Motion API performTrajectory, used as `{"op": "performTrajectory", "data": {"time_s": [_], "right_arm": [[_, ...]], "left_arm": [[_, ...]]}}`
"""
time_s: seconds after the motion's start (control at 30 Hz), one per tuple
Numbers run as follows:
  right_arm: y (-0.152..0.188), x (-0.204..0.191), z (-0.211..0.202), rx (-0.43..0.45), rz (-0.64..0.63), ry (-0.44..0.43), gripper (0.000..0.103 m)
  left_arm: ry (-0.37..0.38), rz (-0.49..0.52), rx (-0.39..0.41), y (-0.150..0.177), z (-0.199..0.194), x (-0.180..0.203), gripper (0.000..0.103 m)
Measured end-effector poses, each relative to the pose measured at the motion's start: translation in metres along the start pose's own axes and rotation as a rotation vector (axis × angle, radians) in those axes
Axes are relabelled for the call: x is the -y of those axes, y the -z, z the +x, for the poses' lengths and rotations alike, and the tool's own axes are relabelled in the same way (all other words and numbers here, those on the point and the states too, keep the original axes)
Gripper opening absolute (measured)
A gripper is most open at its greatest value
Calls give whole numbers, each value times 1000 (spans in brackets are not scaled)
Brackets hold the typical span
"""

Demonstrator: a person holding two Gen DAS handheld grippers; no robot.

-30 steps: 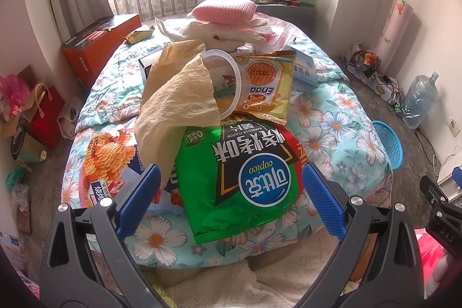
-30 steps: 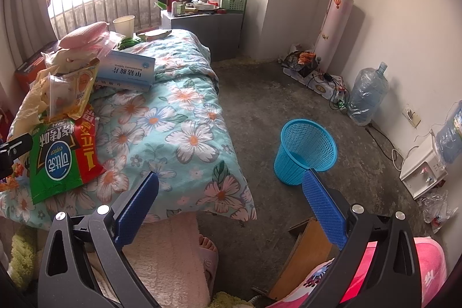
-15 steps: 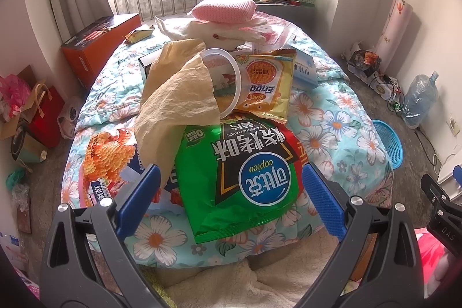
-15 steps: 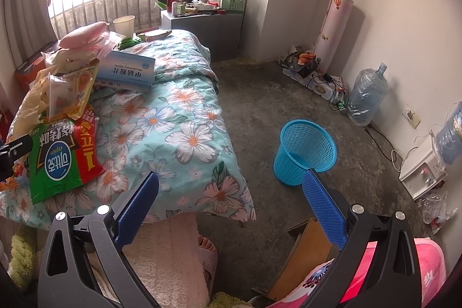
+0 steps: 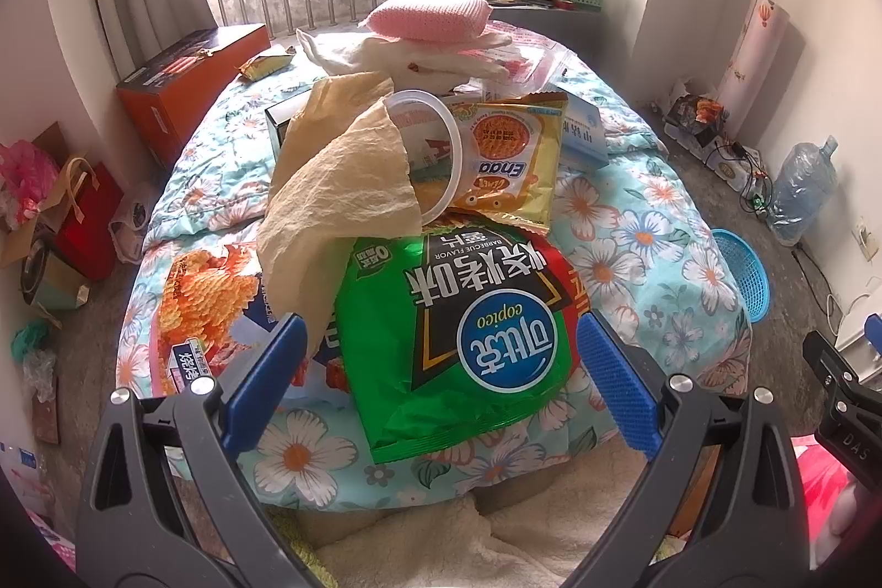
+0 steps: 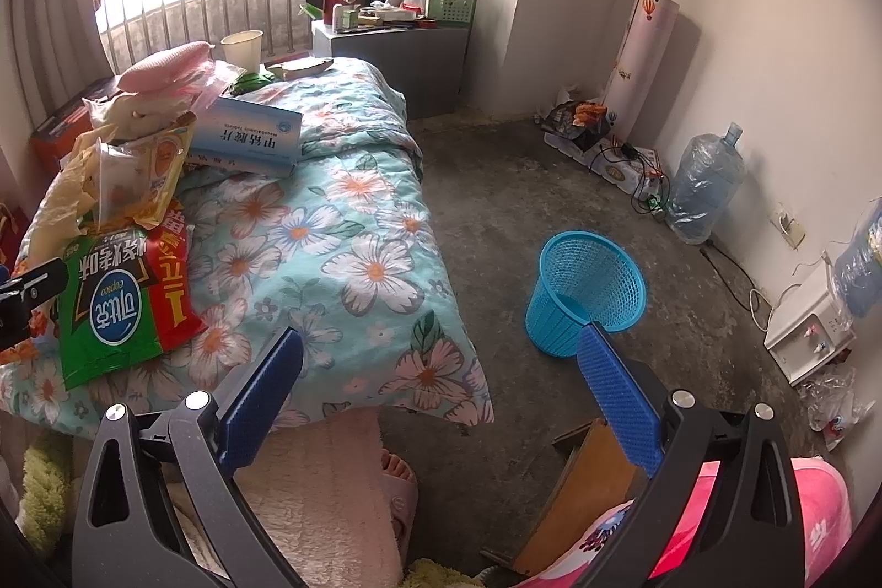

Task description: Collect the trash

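A pile of trash lies on the flowered bed (image 5: 650, 224). A green chip bag (image 5: 457, 334) lies nearest, with a crumpled yellow paper (image 5: 342, 185), a clear plastic lid (image 5: 441, 147) and a yellow snack packet (image 5: 507, 163) behind it. My left gripper (image 5: 441, 367) is open and empty, hovering just in front of the green bag. The green bag also shows in the right wrist view (image 6: 116, 301). My right gripper (image 6: 441, 378) is open and empty, above the bed's foot corner. A blue mesh trash basket (image 6: 584, 290) stands on the floor right of the bed.
An orange snack bag (image 5: 209, 296) lies left of the green one. A blue-white box (image 6: 248, 136), pink cloth (image 5: 430, 17) and paper cup (image 6: 242, 48) sit farther back. A water jug (image 6: 700, 185) and cables line the right wall. An orange box (image 5: 193, 75) is left of the bed.
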State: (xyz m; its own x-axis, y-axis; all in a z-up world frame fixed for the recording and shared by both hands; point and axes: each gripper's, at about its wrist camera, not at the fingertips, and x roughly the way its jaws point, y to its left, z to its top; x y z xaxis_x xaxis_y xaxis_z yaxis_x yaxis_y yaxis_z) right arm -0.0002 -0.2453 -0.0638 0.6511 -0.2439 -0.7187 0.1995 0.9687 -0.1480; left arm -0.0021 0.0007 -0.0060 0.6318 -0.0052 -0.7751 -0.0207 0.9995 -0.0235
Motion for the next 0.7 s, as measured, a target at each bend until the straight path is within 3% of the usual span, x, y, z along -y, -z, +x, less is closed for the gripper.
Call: {"op": "performTrajectory", "data": {"time_s": [0.7], "right_arm": [[-1,-2,0,7,1,-5,97]], "left_arm": [[0,0,0,0,0,0,94]]}}
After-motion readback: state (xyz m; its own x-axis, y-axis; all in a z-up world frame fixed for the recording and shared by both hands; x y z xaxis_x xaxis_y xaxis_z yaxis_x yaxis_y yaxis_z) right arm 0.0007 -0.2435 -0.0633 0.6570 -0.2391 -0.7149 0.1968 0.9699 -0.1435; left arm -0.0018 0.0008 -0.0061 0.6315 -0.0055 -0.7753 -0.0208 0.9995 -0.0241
